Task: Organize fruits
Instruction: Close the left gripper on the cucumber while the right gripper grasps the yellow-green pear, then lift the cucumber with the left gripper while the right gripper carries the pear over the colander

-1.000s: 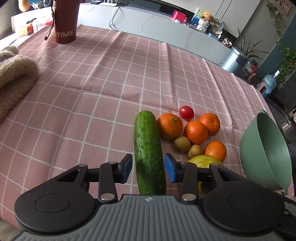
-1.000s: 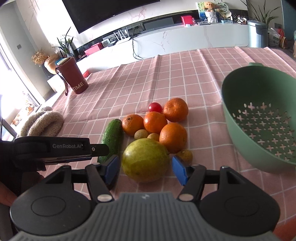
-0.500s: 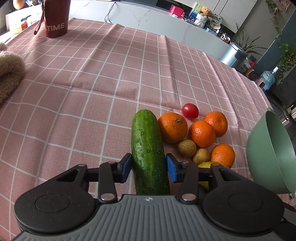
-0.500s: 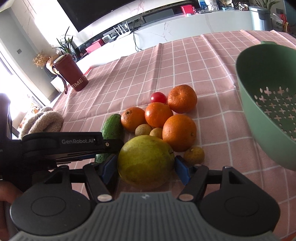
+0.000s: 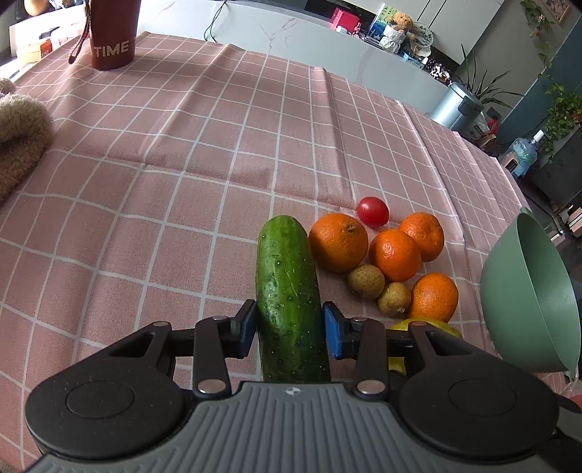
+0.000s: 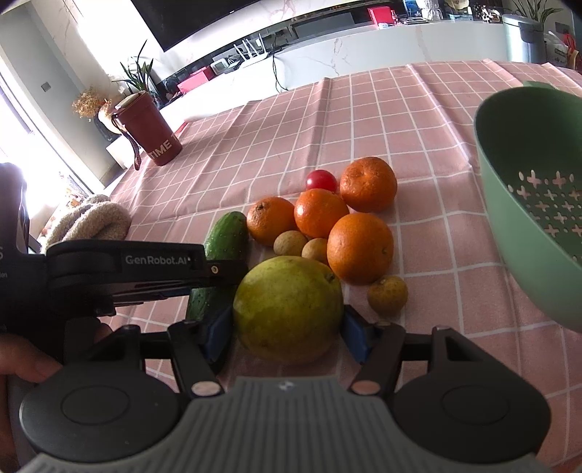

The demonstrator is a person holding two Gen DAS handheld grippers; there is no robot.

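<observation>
My left gripper [image 5: 289, 329] is shut on a green cucumber [image 5: 289, 294], its blue pads pressing both sides. My right gripper [image 6: 287, 333] is shut on a large yellow-green citrus [image 6: 289, 309], pads touching both its sides. Beyond them on the pink checked cloth lie several oranges [image 5: 338, 242] [image 6: 360, 247], a red cherry tomato [image 5: 372, 211] [image 6: 321, 180] and small brown longans [image 5: 365, 282] [image 6: 387, 294]. The left gripper's body shows in the right wrist view [image 6: 120, 269], over the cucumber [image 6: 225, 236]. A green colander [image 6: 531, 203] [image 5: 527, 309] stands at the right.
A dark red cup marked TIME [image 5: 112, 32] [image 6: 149, 134] stands at the far left of the table. A beige knitted cloth [image 5: 18, 138] [image 6: 91, 220] lies at the left edge. A white counter [image 5: 291, 32] runs behind the table.
Both grippers have closed: the left pads from a gap onto the cucumber, the right pads onto the yellow-green citrus. Both cameras have moved in closer to the fruit pile.
</observation>
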